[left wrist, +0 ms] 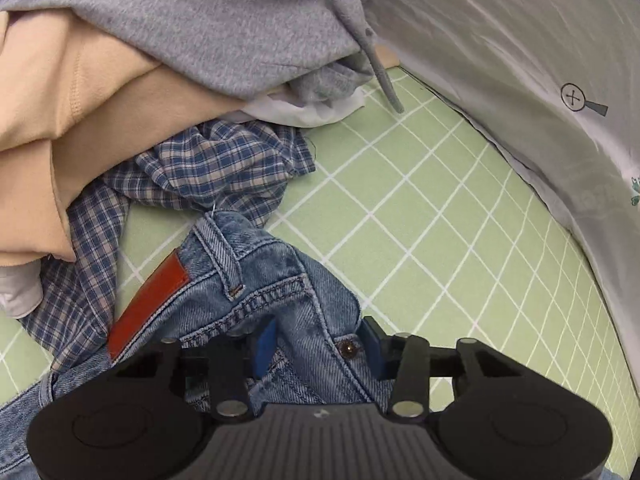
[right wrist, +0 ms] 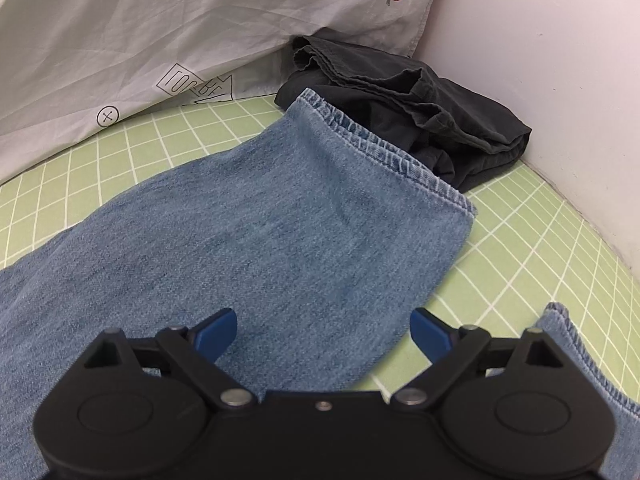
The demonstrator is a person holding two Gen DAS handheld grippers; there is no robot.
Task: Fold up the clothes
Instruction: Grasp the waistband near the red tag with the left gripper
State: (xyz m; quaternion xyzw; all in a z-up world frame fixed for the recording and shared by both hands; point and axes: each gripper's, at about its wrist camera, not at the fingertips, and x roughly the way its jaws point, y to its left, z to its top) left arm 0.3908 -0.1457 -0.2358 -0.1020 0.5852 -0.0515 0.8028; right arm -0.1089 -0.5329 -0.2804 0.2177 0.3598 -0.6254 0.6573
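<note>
Blue jeans (left wrist: 248,264) lie on the green grid mat (left wrist: 440,220), their waistband with a red patch (left wrist: 148,304) close below the camera. My left gripper (left wrist: 320,344) points steeply down and is shut on a bunched fold of the waistband beside a rivet; denim fills the gap between the blue pads. In the right wrist view one jeans leg (right wrist: 280,220) lies flat, its hem (right wrist: 384,148) at the far end. A second hem (right wrist: 580,344) shows at the lower right. My right gripper (right wrist: 324,332) hovers over the leg, open, nothing between its pads.
A pile of clothes sits behind the waistband: a grey sweatshirt (left wrist: 200,20), a beige garment (left wrist: 60,120) and a blue plaid shirt (left wrist: 208,164). A crumpled black garment (right wrist: 420,112) lies past the hem against the white wall (right wrist: 540,60). A white printed cloth (right wrist: 160,20) borders the mat.
</note>
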